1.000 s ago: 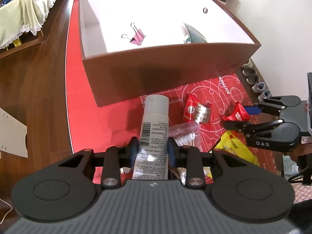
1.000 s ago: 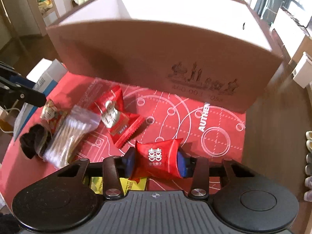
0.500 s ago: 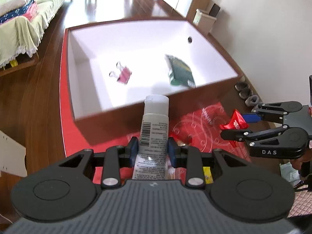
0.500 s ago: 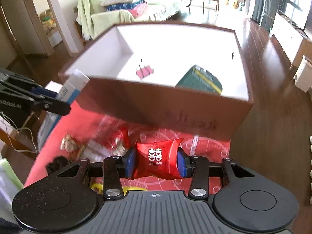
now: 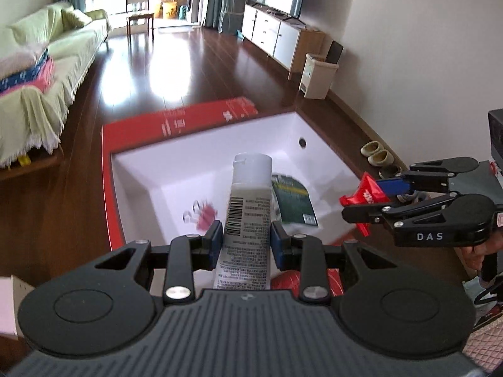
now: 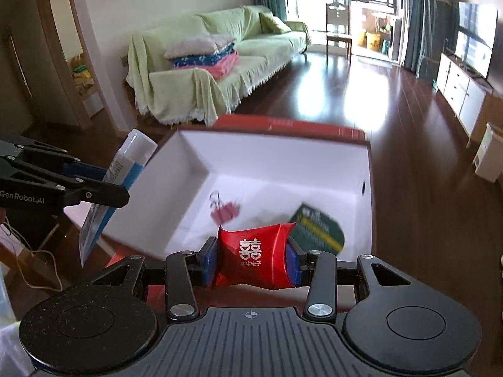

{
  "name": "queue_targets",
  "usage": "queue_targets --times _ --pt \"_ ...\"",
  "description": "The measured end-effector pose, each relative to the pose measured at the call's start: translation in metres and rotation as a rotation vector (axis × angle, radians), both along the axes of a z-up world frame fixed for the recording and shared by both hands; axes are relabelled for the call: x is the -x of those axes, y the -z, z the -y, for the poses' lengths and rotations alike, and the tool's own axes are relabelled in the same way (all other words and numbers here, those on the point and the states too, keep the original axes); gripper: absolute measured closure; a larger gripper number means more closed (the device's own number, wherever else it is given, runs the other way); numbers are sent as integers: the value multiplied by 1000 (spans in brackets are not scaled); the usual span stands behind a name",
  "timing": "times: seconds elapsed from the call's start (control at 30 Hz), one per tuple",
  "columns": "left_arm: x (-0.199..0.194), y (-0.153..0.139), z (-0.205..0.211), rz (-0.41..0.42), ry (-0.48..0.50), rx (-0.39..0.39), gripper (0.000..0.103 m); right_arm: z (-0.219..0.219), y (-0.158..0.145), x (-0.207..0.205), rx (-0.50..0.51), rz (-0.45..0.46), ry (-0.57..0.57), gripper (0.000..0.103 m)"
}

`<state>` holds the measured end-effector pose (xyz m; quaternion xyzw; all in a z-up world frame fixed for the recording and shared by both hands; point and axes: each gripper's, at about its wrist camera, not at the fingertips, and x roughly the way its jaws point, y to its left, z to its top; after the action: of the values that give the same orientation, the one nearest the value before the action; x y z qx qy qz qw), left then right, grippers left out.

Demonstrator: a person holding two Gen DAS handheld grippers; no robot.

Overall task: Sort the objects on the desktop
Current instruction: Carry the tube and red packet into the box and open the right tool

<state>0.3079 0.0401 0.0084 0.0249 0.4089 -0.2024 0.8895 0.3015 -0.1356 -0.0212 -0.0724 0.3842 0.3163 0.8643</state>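
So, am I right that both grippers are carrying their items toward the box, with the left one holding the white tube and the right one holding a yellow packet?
Not quite: the packet is red, not yellow. The right wrist view shows the right gripper shut on a red packet with white characters. The rest holds: the left gripper is shut on the white tube, and both are at the box.

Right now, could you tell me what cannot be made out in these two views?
- Pink binder clip in the box: motion-blurred in both views, so its exact pose is unclear.
- Dark green packet: print blurred; the tube covers its left edge in the left wrist view.
- Items on the red mat in front of the box: hidden behind both claw bodies.
- Red candy packet: small print unreadable.
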Motion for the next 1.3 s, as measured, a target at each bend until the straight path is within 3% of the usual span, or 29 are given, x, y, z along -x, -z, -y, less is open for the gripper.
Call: queue_targets --times 0.37,0.8,1.3 --pt "-42 6 11 11 21 -30 75 -23 9 -36 -6 -10 -27 60" --pt "-61 55 12 -75 14 -87 75 -23 54 -58 45 -115 -10 60" --pt "-74 87 10 -148 83 -142 75 -32 74 -75 79 -182 -68 60"
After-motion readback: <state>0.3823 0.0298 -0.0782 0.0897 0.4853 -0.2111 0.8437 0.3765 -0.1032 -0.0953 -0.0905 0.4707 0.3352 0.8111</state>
